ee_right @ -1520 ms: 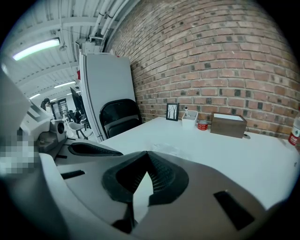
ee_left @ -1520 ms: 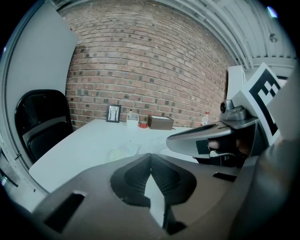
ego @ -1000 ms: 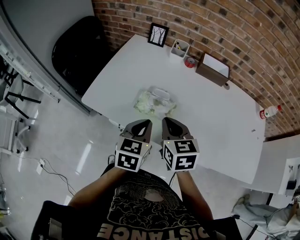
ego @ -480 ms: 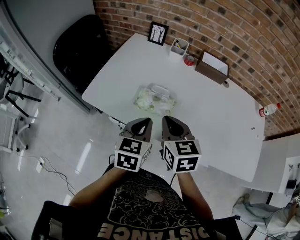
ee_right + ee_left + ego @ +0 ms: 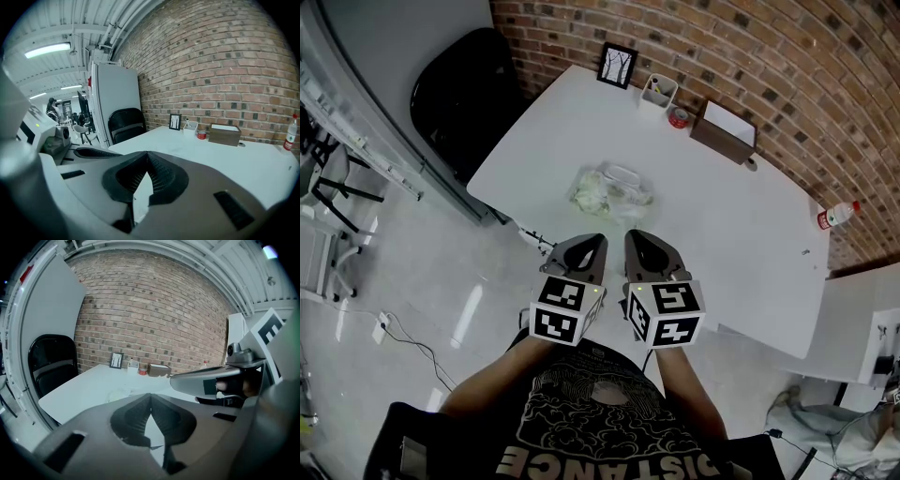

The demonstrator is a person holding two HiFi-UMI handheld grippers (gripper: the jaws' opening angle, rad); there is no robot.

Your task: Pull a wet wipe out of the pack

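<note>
Nearest to me, the left gripper (image 5: 592, 242) and the right gripper (image 5: 636, 240) hung side by side at the near edge of the white table (image 5: 741, 244). They were just apart from each other and both pointed toward 12 o'clock. In each gripper's own view the claw was pinched fully together, with the ribbed pads meeting at the tips and nothing caught between them.

Just past the tips, also at 12 o'clock, the wet wipe pack (image 5: 609, 190) lay flat on the table. It looked crumpled, pale and greenish, and sat near both grippers without touching either. I could not make out whether its flap was lifted.

At about 10 o'clock a black chair (image 5: 459, 94) stood off the table's left side.

Along the far edge, from 12 toward 1 o'clock, I saw:
- a small framed picture (image 5: 617, 66)
- a white holder (image 5: 659, 91)
- a small red item (image 5: 679, 118)
- a brown box (image 5: 724, 136)

A bottle with a red cap (image 5: 836, 217) stood at 2 o'clock, near the far right corner. The brick wall (image 5: 750, 37) ran behind all of it.
</note>
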